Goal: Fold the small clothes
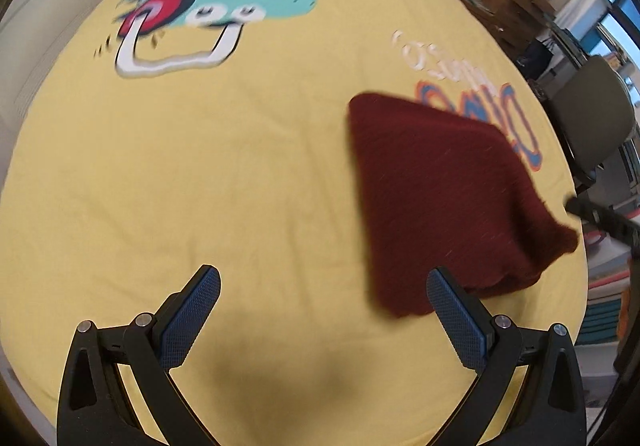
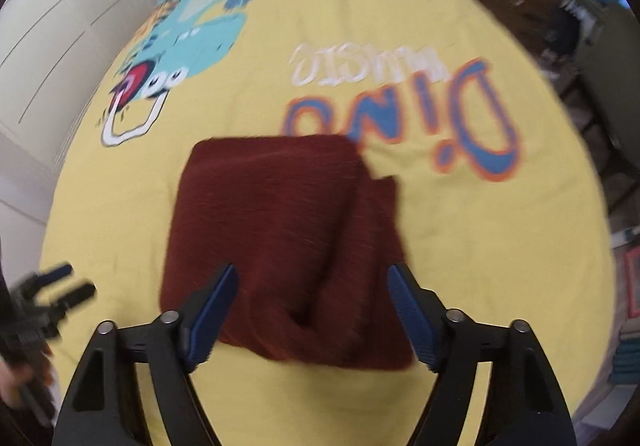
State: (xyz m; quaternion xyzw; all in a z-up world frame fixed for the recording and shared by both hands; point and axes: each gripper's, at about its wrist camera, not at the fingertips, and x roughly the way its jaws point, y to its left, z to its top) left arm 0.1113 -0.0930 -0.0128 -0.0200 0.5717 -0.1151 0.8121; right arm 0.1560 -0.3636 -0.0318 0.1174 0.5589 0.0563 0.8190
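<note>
Because its blue-padded jaws stand wide apart with nothing between them, the right gripper [image 2: 310, 310] seems poised above the dark maroon knitted garment [image 2: 280, 238], folded into a rough square on the yellow dinosaur-print sheet [image 2: 500, 246]. Left of that garment, the left gripper [image 1: 324, 322] gapes equally empty over bare sheet, likely clear of the finished fold.

Both wrist views angled down close over the yellow bedsheet [image 1: 200, 173], sharing the maroon cloth [image 2: 280, 230] and dinosaur print [image 2: 192, 29].
</note>
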